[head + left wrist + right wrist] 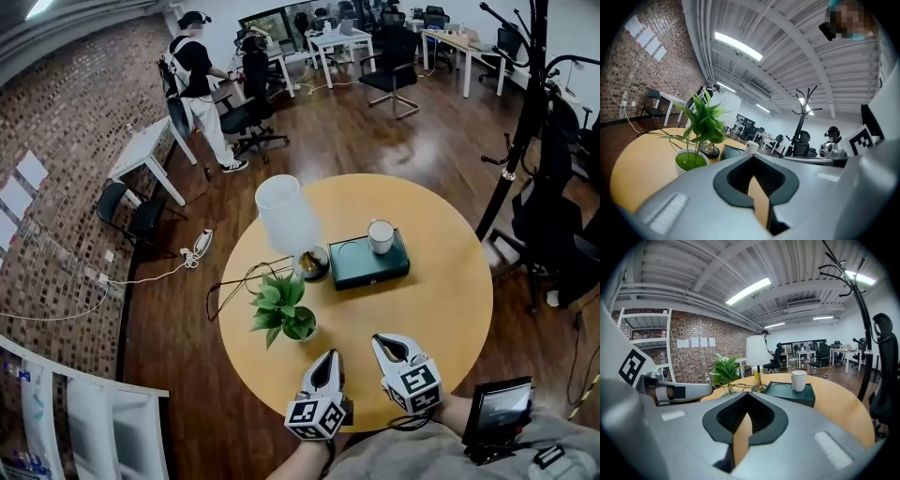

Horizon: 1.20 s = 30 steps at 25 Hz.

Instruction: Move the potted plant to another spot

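A small potted plant (284, 309) with green leaves in a white pot stands on the round wooden table (450, 309), left of centre; it also shows in the left gripper view as the potted plant (697, 140) and in the right gripper view as the plant (725, 373). My left gripper (329, 357) is shut and empty, just right of and nearer than the pot. My right gripper (380, 343) is shut and empty beside it. In each gripper view the jaws meet with nothing between them: left gripper (753, 157), right gripper (748, 394).
A white-shaded table lamp (288, 220) stands behind the plant, its cord trailing off the left edge. A dark green box (367, 262) carries a white mug (381, 236). A coat rack (525, 103) stands at right; office chairs, desks and a person (199, 84) are farther back.
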Available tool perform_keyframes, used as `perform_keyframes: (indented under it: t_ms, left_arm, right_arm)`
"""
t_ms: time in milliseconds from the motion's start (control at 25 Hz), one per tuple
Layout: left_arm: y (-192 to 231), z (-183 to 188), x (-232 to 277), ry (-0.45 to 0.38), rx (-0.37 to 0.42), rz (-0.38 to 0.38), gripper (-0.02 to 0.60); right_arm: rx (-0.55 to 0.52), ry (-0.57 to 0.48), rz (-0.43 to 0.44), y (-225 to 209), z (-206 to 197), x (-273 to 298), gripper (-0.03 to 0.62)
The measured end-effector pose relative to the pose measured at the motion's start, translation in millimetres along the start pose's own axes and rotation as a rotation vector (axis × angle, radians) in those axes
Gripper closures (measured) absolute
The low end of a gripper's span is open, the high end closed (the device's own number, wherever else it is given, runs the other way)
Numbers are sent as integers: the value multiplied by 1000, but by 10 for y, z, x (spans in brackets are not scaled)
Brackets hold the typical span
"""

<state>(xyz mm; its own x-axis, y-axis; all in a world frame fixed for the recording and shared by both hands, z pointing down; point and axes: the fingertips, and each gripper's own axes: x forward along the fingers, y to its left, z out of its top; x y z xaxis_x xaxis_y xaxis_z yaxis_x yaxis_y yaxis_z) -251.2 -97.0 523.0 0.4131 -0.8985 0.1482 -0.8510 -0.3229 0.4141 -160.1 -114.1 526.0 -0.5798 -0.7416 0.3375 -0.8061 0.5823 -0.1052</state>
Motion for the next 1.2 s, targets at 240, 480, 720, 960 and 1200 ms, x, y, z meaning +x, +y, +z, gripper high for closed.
perform_keyframes:
  t_ms: [240, 480, 720, 960, 1200]
  left_arm:
    - [229, -52, 272, 32, 17, 68, 581]
    - [551, -406, 364, 83, -2, 140, 581]
    - [977, -809, 486, 117, -22, 195, 581]
    - [1172, -833, 425, 136, -9, 242, 581]
    - [1490, -844, 375, 142, 24, 283, 581]
  right_arm:
    - [4, 41, 18, -202, 7, 297, 588]
    - [23, 123, 65, -191, -404, 626, 588]
    - [24, 178, 106, -168, -843, 1061, 588]
    - [19, 193, 136, -104, -843, 1206, 587]
    - [-1, 191, 169, -18, -871, 1440, 586]
